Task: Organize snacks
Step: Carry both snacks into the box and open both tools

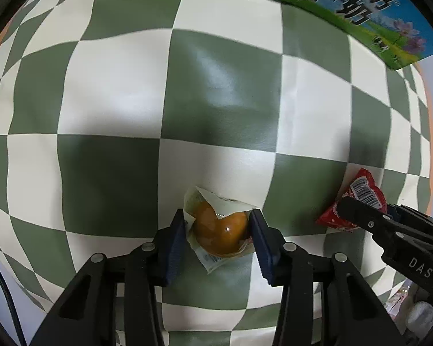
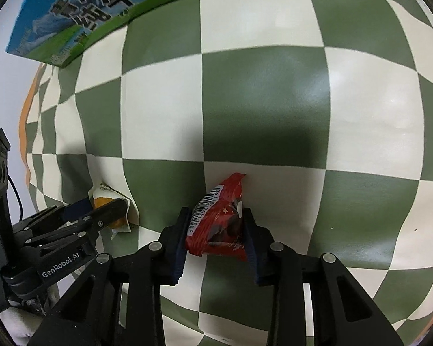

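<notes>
A clear packet with an orange-brown snack (image 1: 219,233) lies on the green and white checked cloth (image 1: 222,92). My left gripper (image 1: 217,217) points down at it, and both blue pads press on the packet's sides. To its right a red snack packet (image 1: 360,190) with a barcode sits in my right gripper (image 1: 358,213). In the right wrist view the red packet (image 2: 216,225) is squeezed between the right gripper's (image 2: 216,213) pads. At the left of that view my left gripper (image 2: 101,216) is closed on the orange packet (image 2: 104,199).
A blue and green milk carton box (image 1: 360,8) (image 2: 86,20) lies along the far edge of the cloth. An orange table edge (image 2: 24,106) shows beyond the cloth. Some white and pink items (image 1: 418,314) sit at the lower right corner.
</notes>
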Demonstrator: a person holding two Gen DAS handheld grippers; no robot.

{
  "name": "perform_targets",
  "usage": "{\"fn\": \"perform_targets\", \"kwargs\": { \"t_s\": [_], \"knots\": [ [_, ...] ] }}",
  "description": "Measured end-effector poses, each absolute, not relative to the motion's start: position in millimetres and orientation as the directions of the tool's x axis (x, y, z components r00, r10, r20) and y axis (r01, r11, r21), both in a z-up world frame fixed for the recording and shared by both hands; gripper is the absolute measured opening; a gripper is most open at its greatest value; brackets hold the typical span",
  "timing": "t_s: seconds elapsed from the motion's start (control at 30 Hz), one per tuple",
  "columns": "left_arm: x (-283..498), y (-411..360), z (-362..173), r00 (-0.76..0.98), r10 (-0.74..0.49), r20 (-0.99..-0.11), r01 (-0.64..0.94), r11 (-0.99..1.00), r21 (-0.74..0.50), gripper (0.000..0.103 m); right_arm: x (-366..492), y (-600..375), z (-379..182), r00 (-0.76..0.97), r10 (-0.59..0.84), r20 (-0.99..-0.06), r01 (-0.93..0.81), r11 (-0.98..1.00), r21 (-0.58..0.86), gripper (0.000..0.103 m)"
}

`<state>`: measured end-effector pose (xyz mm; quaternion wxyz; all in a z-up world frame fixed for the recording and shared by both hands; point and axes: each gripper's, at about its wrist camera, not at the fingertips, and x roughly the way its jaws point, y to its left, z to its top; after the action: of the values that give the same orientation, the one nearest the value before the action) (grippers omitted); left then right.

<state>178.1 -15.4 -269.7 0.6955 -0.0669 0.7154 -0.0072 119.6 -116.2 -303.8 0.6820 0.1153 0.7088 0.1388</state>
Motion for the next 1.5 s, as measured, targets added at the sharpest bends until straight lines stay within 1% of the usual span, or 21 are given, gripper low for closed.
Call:
{"fn": "perform_targets", "kwargs": {
  "t_s": [0.2, 0.33, 0.4, 0.57, 0.67, 0.77, 0.83, 0.9, 1.03, 1.17, 1.23, 1.3, 1.4, 1.43, 1.47, 1.5],
  "knots": [
    [182, -23, -235, 0.021, -0.159, -0.987, -0.073, 0.984, -0.16, 0.041, 124, -133, -282, 0.006, 0.389, -0.921, -0.029, 0.921, 0.388, 0.036],
    [187, -24, -197, 0.079, -0.23, -0.97, -0.067, 0.969, -0.236, 0.041, 127, -147, -255, 0.051, 0.429, -0.902, -0.025, 0.903, 0.429, 0.036],
    [198, -24, -170, 0.119, -0.265, -0.957, -0.054, 0.96, -0.273, 0.041, 129, -153, -240, 0.076, 0.447, -0.891, -0.029, 0.894, 0.446, 0.036],
    [228, -18, -103, 0.237, -0.34, -0.91, -0.008, 0.936, -0.352, 0.041, 145, -175, -181, 0.17, 0.499, -0.85, -0.048, 0.866, 0.498, 0.036],
    [263, -18, -68, 0.287, -0.372, -0.883, 0.012, 0.923, -0.385, 0.041, 162, -189, -140, 0.237, 0.524, -0.818, -0.072, 0.85, 0.523, 0.036],
    [300, -12, -44, 0.334, -0.36, -0.871, 0.023, 0.927, -0.375, 0.041, 187, -191, -103, 0.297, 0.541, -0.787, -0.103, 0.837, 0.537, 0.036],
    [328, -8, -35, 0.354, -0.333, -0.874, 0.027, 0.938, -0.346, 0.041, 210, -192, -82, 0.332, 0.54, -0.773, -0.121, 0.837, 0.533, 0.036],
    [349, 1, -33, 0.359, -0.308, -0.881, 0.02, 0.946, -0.323, 0.041, 231, -191, -71, 0.361, 0.52, -0.775, -0.13, 0.85, 0.51, 0.036],
    [404, 12, -47, 0.34, -0.211, -0.916, 0.007, 0.975, -0.222, 0.041, 283, -196, -65, 0.388, 0.462, -0.798, -0.108, 0.882, 0.458, 0.036],
    [447, 22, -77, 0.294, -0.106, -0.95, -0.003, 0.994, -0.112, 0.041, 340, -199, -79, 0.384, 0.391, -0.837, -0.064, 0.915, 0.398, 0.036],
    [464, 27, -96, 0.258, -0.074, -0.963, -0.011, 0.997, -0.08, 0.041, 365, -200, -89, 0.372, 0.354, -0.858, -0.043, 0.93, 0.365, 0.036],
    [478, 31, -112, 0.218, -0.053, -0.975, -0.015, 0.998, -0.058, 0.045, 383, -201, -99, 0.357, 0.335, -0.872, -0.024, 0.937, 0.349, 0.036],
    [492, 37, -136, 0.164, -0.025, -0.986, -0.024, 0.999, -0.029, 0.046, 404, -202, -113, 0.328, 0.303, -0.895, 0.003, 0.947, 0.322, 0.037],
    [495, 38, -142, 0.151, -0.027, -0.988, -0.022, 0.999, -0.03, 0.046, 410, -201, -120, 0.313, 0.286, -0.906, 0.015, 0.952, 0.305, 0.041],
    [498, 38, -144, 0.143, -0.022, -0.989, -0.027, 0.999, -0.026, 0.052, 412, -201, -125, 0.303, 0.271, -0.913, 0.023, 0.956, 0.292, 0.047],
    [499, 39, -148, 0.139, -0.014, -0.99, -0.034, 0.999, -0.019, 0.067, 416, -201, -130, 0.293, 0.261, -0.92, 0.03, 0.959, 0.282, 0.069]
  ]
}}
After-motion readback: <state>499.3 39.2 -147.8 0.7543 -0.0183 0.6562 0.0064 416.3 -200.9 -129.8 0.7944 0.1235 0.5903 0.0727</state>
